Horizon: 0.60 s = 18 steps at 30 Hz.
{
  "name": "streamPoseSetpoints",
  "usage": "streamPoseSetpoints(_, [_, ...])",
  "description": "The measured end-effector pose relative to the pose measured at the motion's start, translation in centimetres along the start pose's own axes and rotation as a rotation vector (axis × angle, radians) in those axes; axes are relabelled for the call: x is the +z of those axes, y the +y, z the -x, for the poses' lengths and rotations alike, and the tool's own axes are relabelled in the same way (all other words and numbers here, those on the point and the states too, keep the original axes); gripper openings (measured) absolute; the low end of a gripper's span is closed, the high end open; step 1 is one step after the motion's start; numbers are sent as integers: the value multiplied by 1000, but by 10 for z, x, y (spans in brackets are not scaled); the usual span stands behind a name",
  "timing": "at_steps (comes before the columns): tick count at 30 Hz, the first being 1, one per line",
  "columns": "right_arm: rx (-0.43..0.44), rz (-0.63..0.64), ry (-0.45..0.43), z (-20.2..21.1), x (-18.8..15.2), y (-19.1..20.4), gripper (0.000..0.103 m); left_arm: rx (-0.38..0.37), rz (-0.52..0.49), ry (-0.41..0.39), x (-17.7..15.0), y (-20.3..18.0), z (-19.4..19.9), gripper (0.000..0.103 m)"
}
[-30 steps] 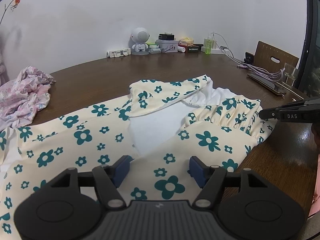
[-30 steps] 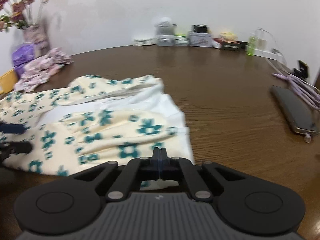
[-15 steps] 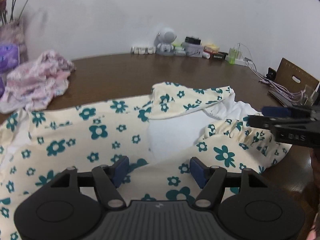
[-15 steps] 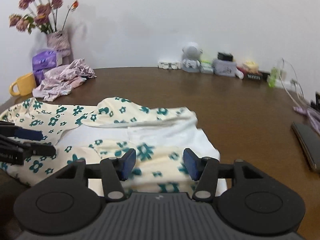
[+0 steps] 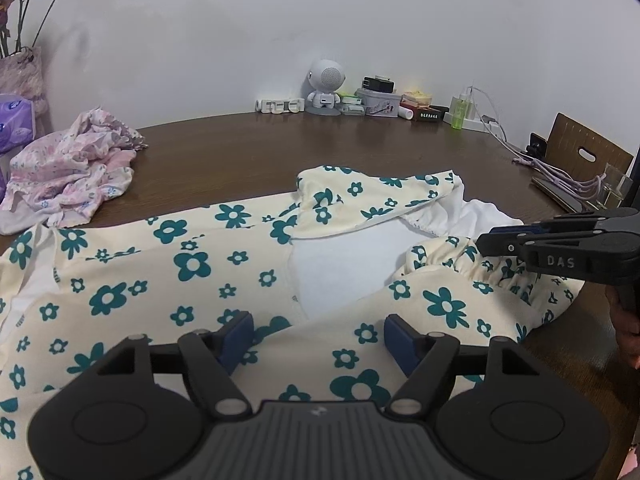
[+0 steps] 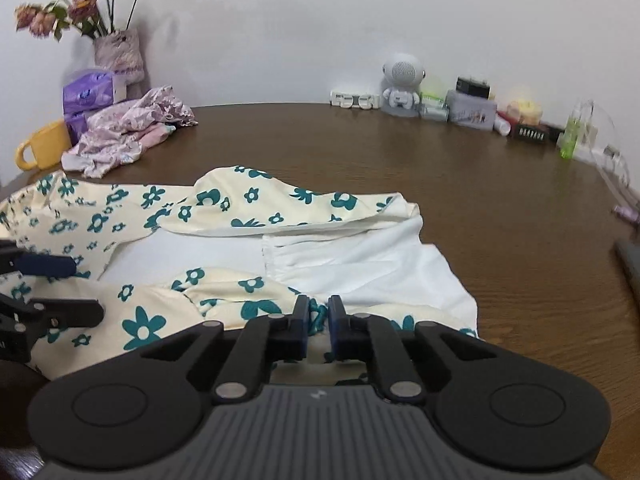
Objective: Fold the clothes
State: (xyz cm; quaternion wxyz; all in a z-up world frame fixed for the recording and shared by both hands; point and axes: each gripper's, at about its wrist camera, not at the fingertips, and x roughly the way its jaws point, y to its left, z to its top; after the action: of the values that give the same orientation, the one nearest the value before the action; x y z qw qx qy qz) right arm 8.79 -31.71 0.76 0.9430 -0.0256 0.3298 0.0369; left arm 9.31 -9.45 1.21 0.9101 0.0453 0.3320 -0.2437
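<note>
A cream dress with teal flowers lies spread on the brown table, its white lining showing where two edges are folded in. My left gripper hovers open just over the dress's near edge, with nothing between its blue pads. It shows at the left edge of the right wrist view as the left gripper. My right gripper has its fingers drawn close, pinching the gathered flowered hem of the dress. From the left wrist view, the right gripper sits at the ruffled right end.
A crumpled pink garment lies at the back left beside a yellow mug, a purple tissue pack and a flower vase. A white robot figure and small boxes line the wall. A phone and cables lie at the right.
My right gripper was shut a second ago, opened wide half a second ago, and has now closed down on the flowered hem. The left gripper stayed open over the dress.
</note>
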Motion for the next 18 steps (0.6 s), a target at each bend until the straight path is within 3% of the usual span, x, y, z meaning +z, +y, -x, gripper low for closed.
streamPoseSetpoints(2, [8,-16,-18,4,1,3,19,-9,24,-3,0,3,2,71])
streamPoseSetpoints(4, [50,-39,-46,12,3,7,39,-12,54,-9,1,6,4,71])
streamPoseSetpoints(8, [115,-17,-103,22,7,22,45,12,87,-31,0,13,13,71])
streamPoseSetpoints(11, [122,36,-89,15,5,35,46,48,102,-50,-2,22,25,71])
streamPoseSetpoints(18, [213,32,-69,11,8,57,50,218,196,-85,-22,75,69,71])
